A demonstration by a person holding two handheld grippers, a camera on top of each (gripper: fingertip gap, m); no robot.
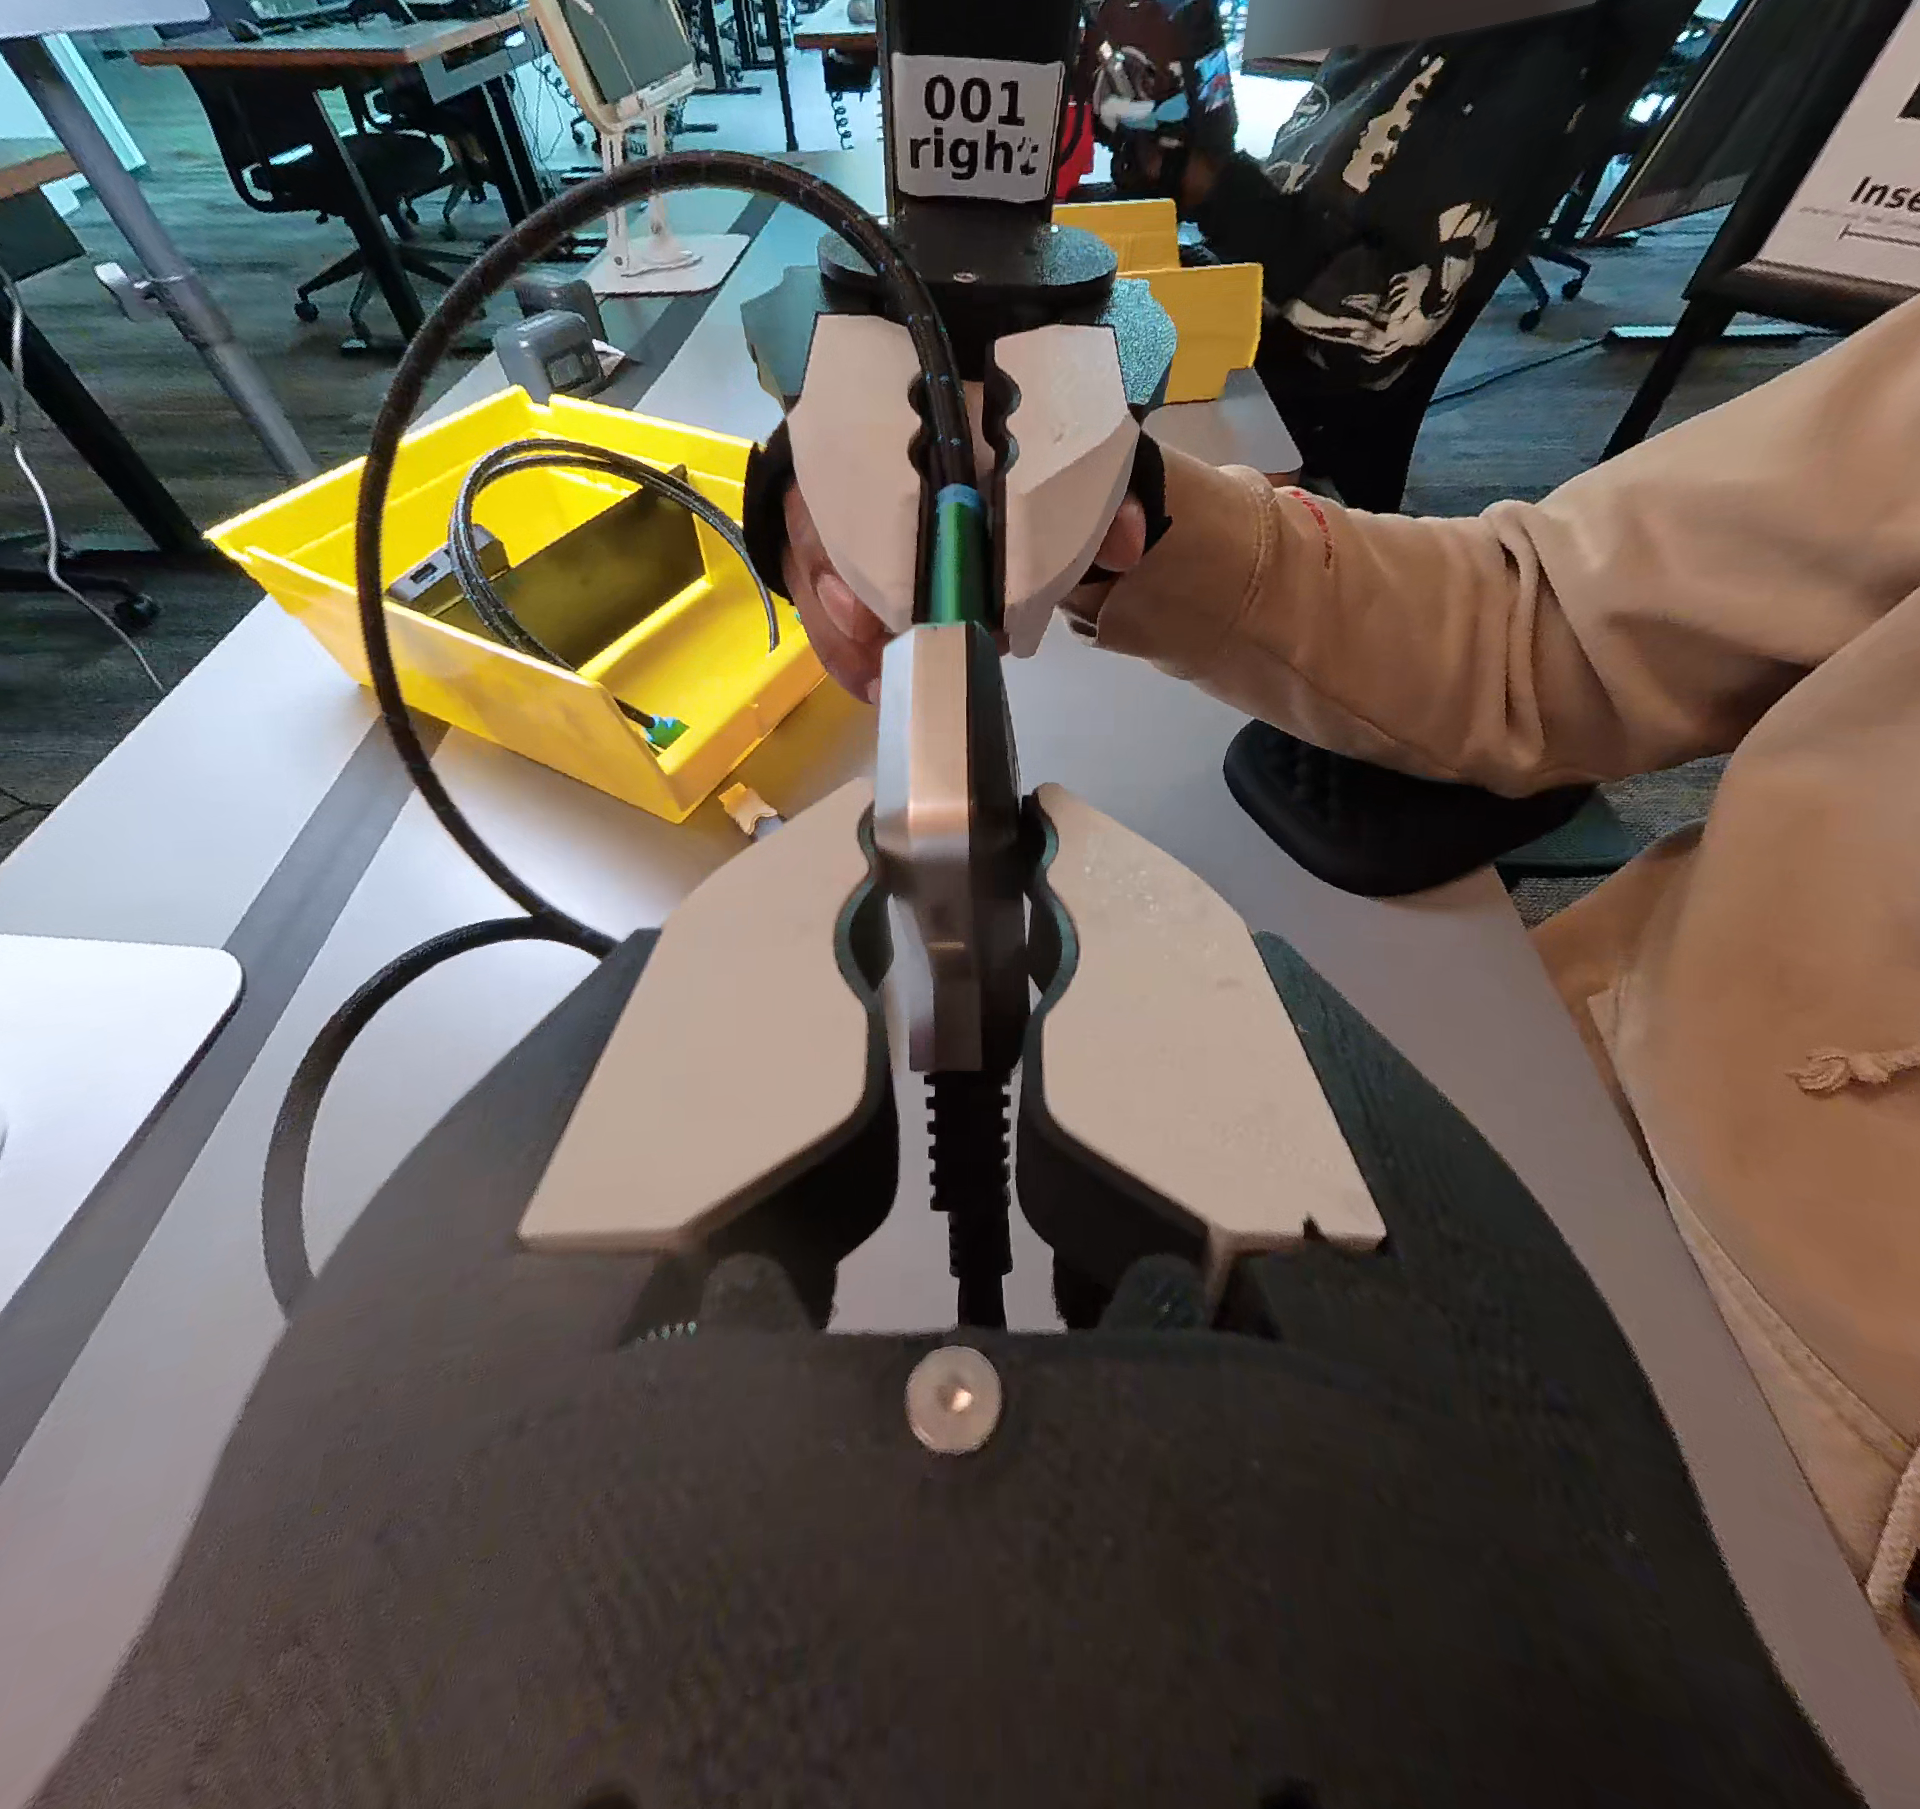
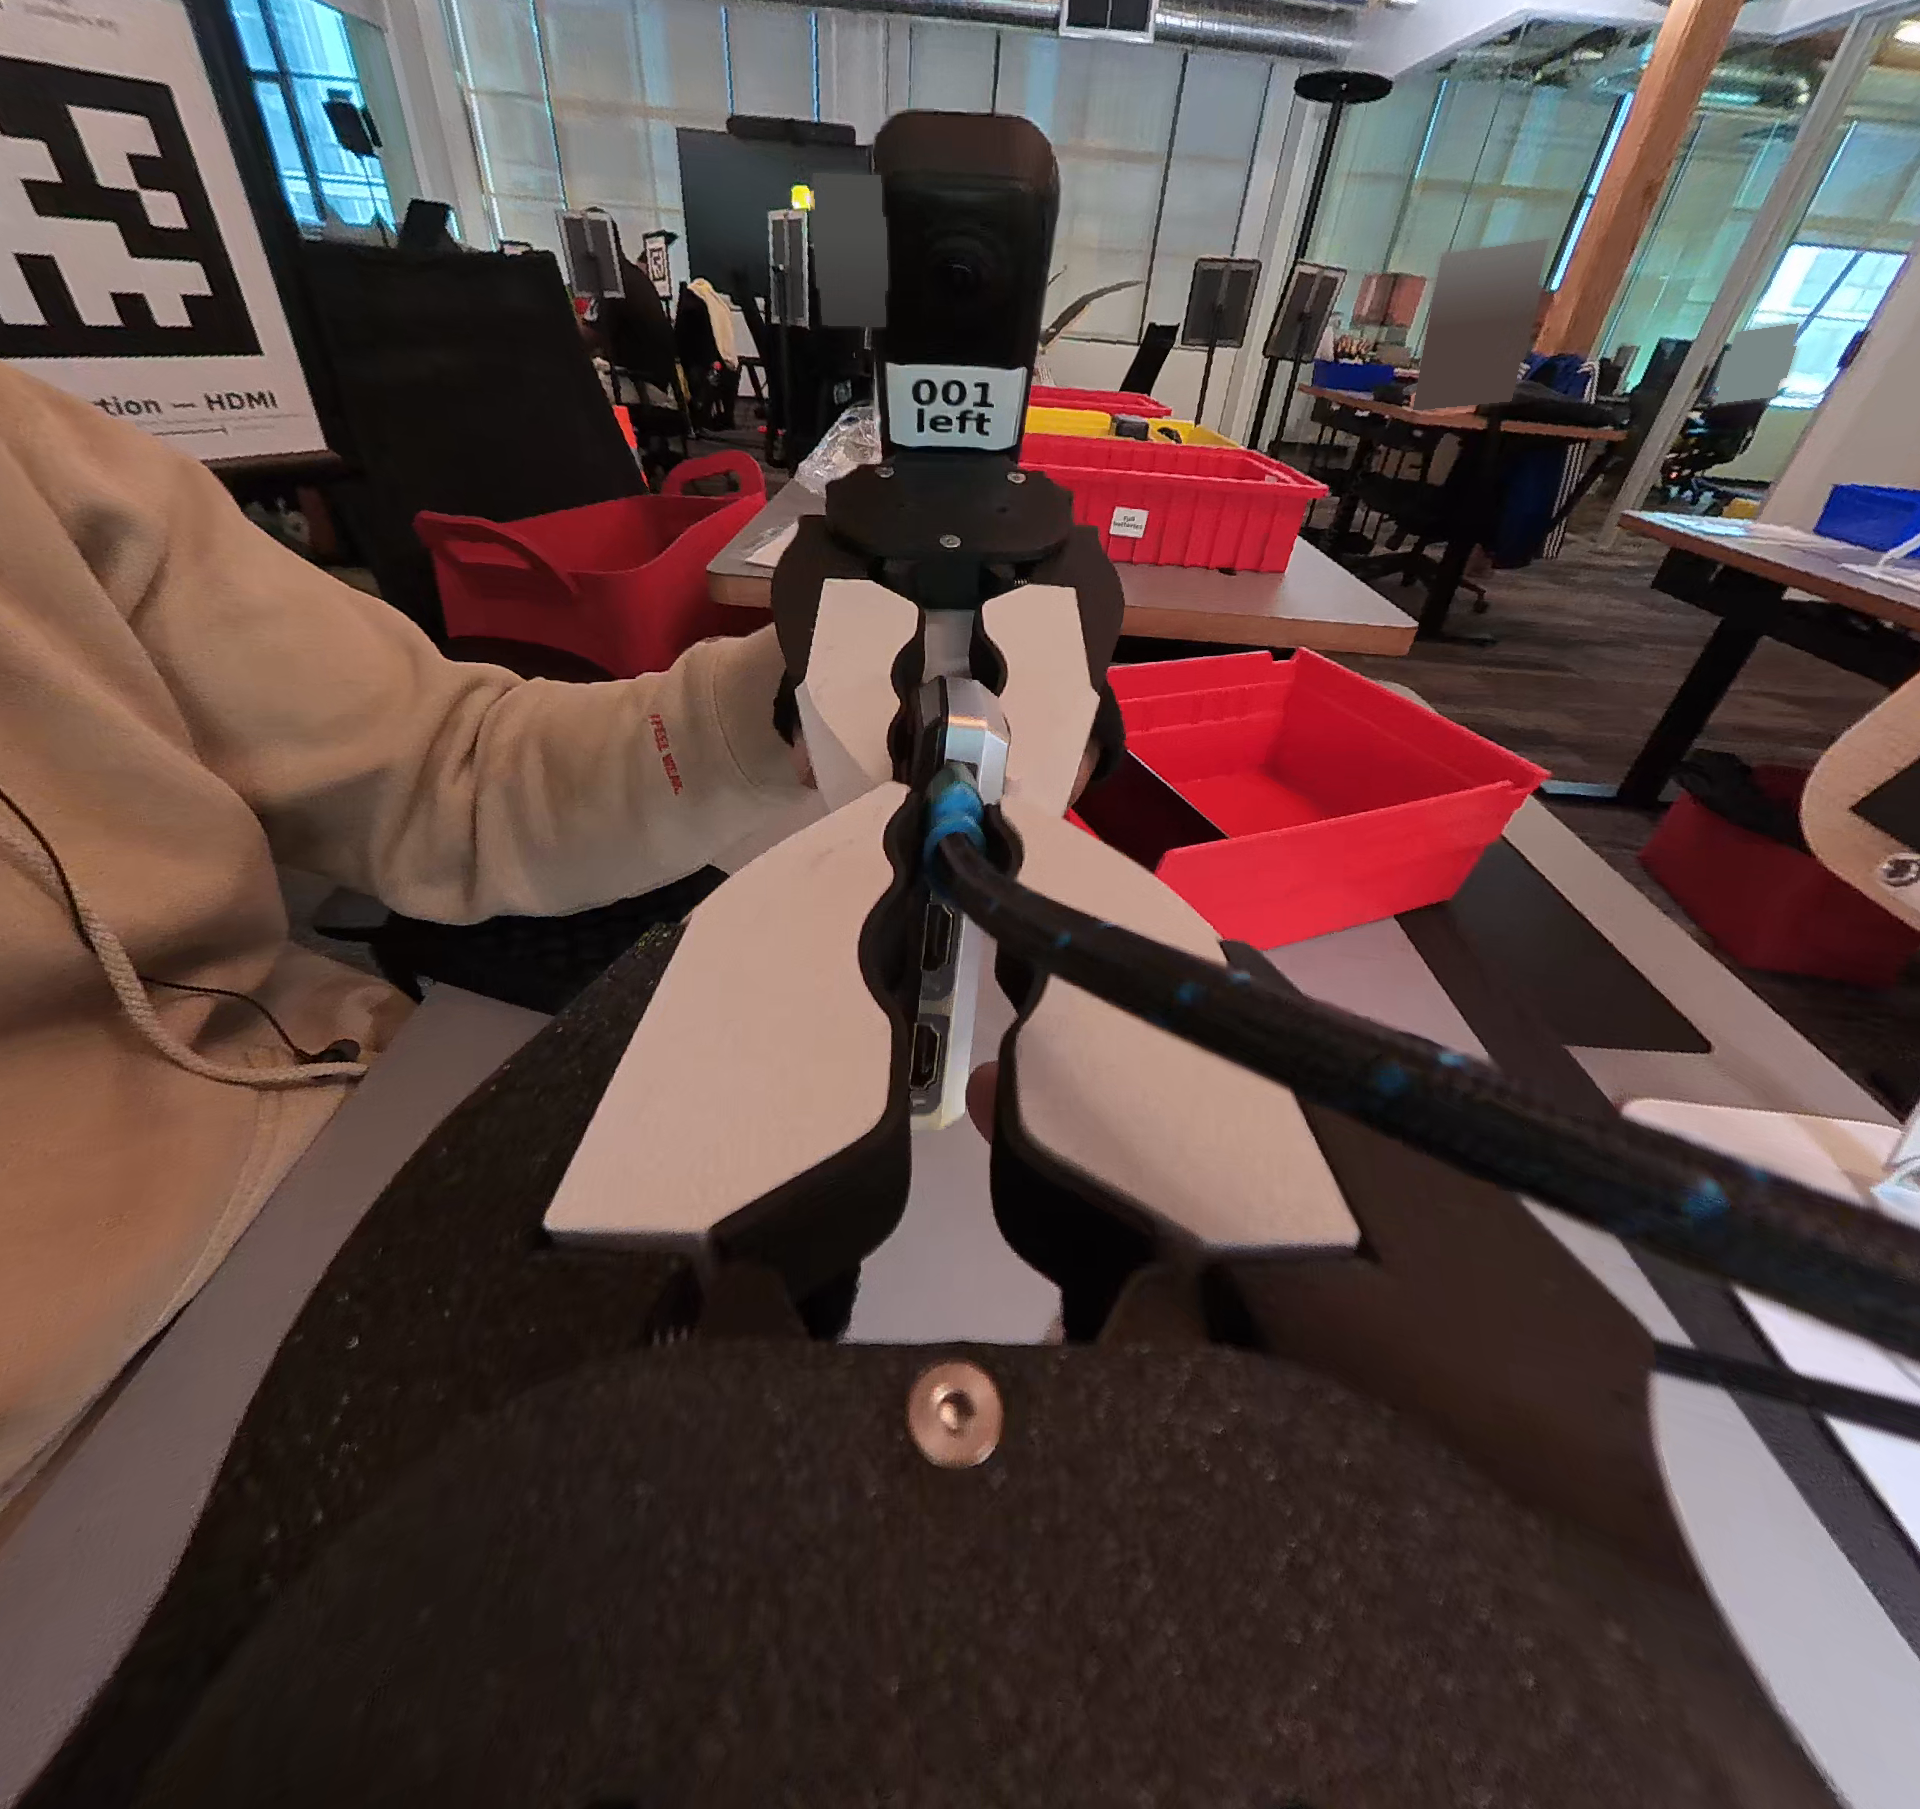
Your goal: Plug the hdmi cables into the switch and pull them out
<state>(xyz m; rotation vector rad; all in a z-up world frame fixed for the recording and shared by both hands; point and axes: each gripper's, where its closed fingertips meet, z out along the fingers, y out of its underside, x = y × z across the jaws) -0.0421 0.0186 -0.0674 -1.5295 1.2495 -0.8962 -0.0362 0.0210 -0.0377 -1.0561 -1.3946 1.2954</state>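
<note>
My left gripper [image 1: 951, 814] is shut on the silver HDMI switch [image 1: 928, 720] and holds it edge-up above the table. My right gripper [image 1: 961, 621] faces it, shut on a green and blue HDMI plug [image 1: 958, 564] whose tip meets the switch's far end. Its black braided cable [image 1: 416, 409] loops left and down to the table. In the right wrist view, my right gripper [image 2: 951, 814] grips the plug's blue collar [image 2: 951, 824], with the cable [image 2: 1351, 1063] trailing right. The switch [image 2: 940, 1011] shows two empty ports. The left gripper [image 2: 956, 731] holds its far end. How deep the plug sits is hidden.
A yellow bin [image 1: 665, 762] at the left holds another black cable and a small black box. A red bin [image 2: 1330, 855] stands on the table to the right. A person's beige sleeve [image 1: 1455, 637] reaches in. A white flat object [image 1: 94, 1032] lies at the table's left edge. Less than 4 cm separates the two grippers' tips.
</note>
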